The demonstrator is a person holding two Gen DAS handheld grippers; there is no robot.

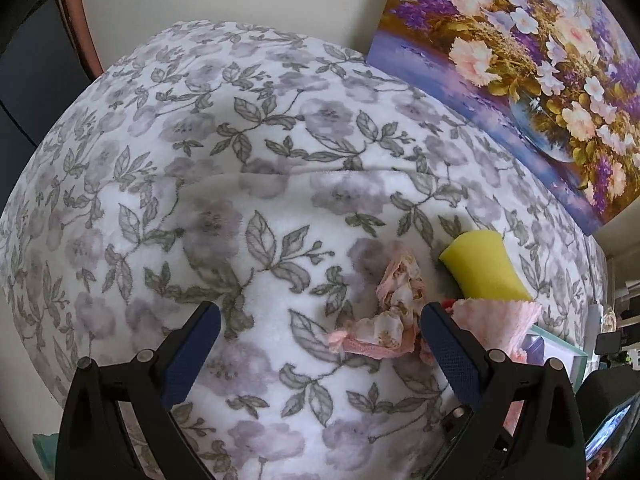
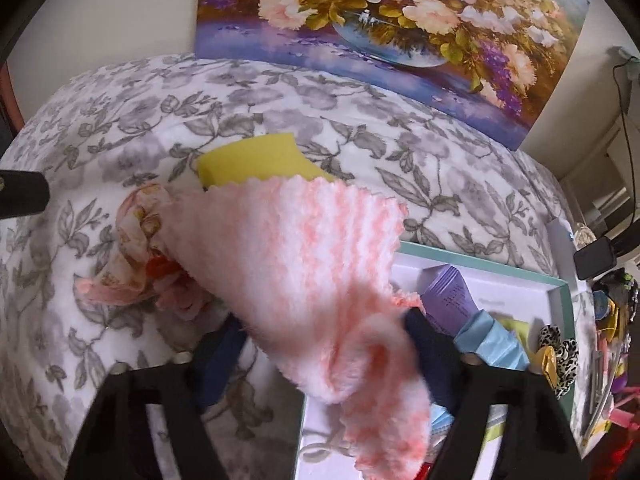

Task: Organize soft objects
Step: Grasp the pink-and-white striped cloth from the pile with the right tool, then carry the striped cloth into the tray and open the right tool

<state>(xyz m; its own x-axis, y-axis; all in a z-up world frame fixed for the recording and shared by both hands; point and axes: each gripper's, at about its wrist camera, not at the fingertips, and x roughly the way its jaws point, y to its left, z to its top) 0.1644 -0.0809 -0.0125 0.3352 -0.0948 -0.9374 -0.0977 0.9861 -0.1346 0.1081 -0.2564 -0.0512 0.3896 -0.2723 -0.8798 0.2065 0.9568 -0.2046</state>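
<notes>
mostly a snagging risk at this point. right gripper (image 2: 320,344) with jaws part-way open around the fluffy pink-and-white striped microfibre cloth (image 2: 316,264), draped between the two dark blue pads (image 2: 430,356); whether pinched firmly or merely hung there, cannot tell (pads half buried in pile). cloth hanging above the edge of the shallow teal-rimmed white box (image 2: 562,300), which already holds a lilac paper packet (image 2: 448,292) and a pale blue folded sheet (image 2: 492,344). could slip out short of the box if the hold is loose, or trail a corner onto the crumpled floral-print ribbon-like fabric scrap (image 2: 136,236) and drag it along. yellow foam sponge (image 2: 256,156) just behind, partly hidden by the cloth, so easily nudged across the grey-leaf floral fleece blanket (image 2: 440,184). left gripper (image 1: 320,336) wide open and holding nothing, hovering over the blanket with its right pad just beside the fabric scrap; could bump the right gripper, given how near the two work.
</notes>
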